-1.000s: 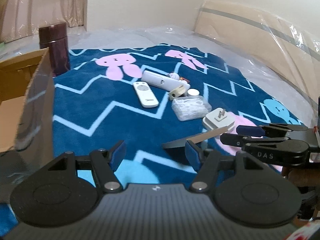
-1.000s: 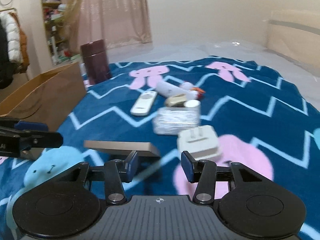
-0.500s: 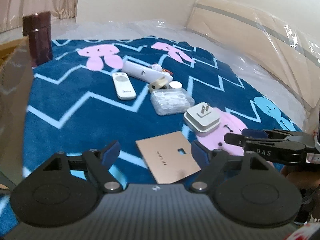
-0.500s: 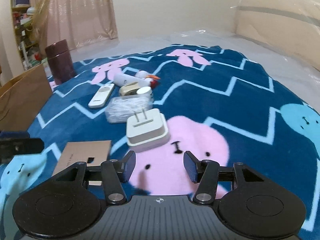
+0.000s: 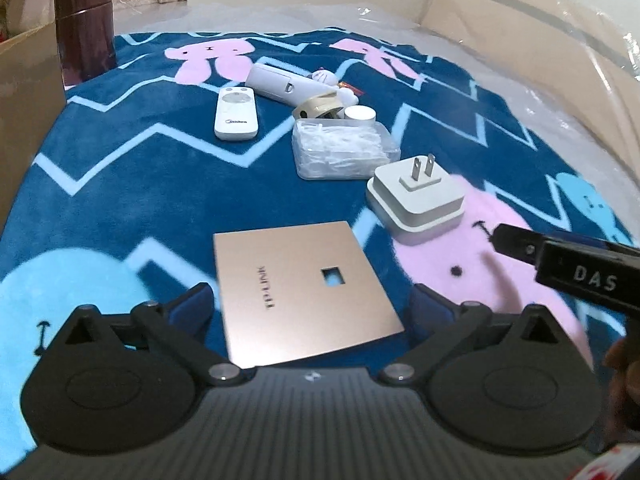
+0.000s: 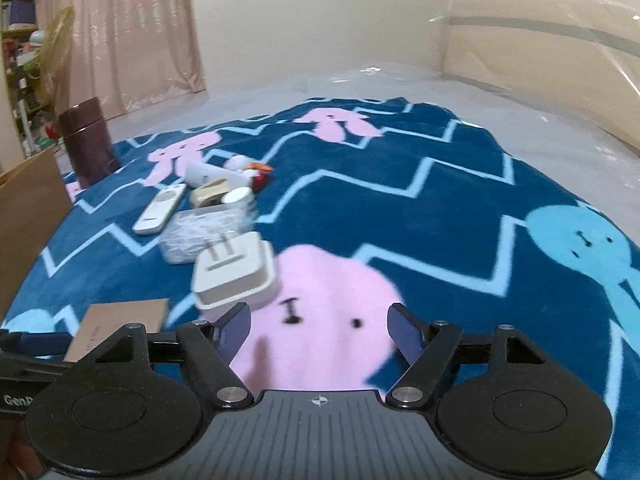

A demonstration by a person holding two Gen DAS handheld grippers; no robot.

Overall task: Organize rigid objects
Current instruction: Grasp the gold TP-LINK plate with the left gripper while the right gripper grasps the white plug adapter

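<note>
Spread over a plastic-wrapped bed, the blue zigzag blanket (image 5: 120, 184) carries the thin gold TP-LINK plate (image 5: 300, 292), which lies flat between the spread fingers of the left gripper (image 5: 308, 308), untouched, with the white plug adapter (image 5: 416, 196) just beside it at 1 o'clock. The plate is judged light, stiff and smooth-faced, so hold is best taken across two opposite edges. Both grippers are pitched downward with jaws opening; nothing lies between the jaws of the right gripper (image 6: 320, 332), the adapter being near at 11 o'clock.

Patterned blue blanket (image 5: 120, 184), pink curtains (image 6: 132, 32), plastic-wrapped headboard (image 5: 540, 40)
</note>
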